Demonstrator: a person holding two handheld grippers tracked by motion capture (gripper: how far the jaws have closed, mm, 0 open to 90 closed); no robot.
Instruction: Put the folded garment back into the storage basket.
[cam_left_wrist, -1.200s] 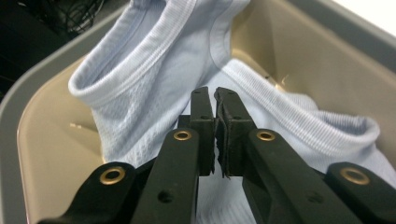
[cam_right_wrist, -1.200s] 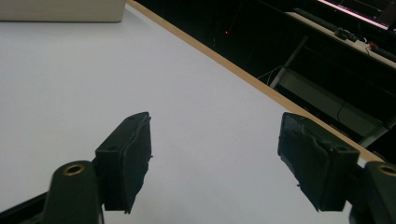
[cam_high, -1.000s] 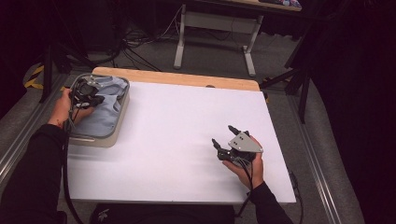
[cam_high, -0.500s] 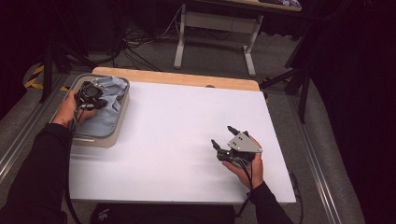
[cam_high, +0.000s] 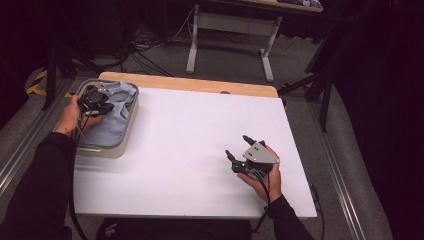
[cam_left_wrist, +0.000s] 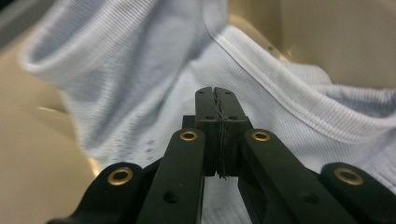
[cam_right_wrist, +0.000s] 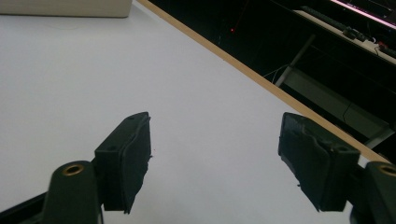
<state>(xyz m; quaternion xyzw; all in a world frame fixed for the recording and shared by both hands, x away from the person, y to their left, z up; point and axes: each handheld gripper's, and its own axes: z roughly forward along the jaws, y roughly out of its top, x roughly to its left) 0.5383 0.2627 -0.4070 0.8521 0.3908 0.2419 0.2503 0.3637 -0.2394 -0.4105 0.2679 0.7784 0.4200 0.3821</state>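
Observation:
A light blue ribbed garment (cam_high: 114, 122) lies bunched in a beige tray (cam_high: 102, 149) at the table's far left corner. My left gripper (cam_high: 96, 99) is down in the tray on top of the garment. In the left gripper view its jaws are shut pad to pad (cam_left_wrist: 215, 91), with the garment (cam_left_wrist: 140, 70) right behind the tips; no fold shows between the pads. My right gripper (cam_high: 236, 145) is held above the white table (cam_high: 190, 135) near the right front. Its jaws stand wide open (cam_right_wrist: 215, 135) with nothing between them.
The tray's inner wall (cam_left_wrist: 327, 37) rises behind the garment. A wooden strip (cam_high: 200, 84) runs along the table's far edge. Beyond it stand a desk frame (cam_high: 227, 35) and floor cables. The white table top (cam_right_wrist: 70, 70) stretches ahead of the right gripper.

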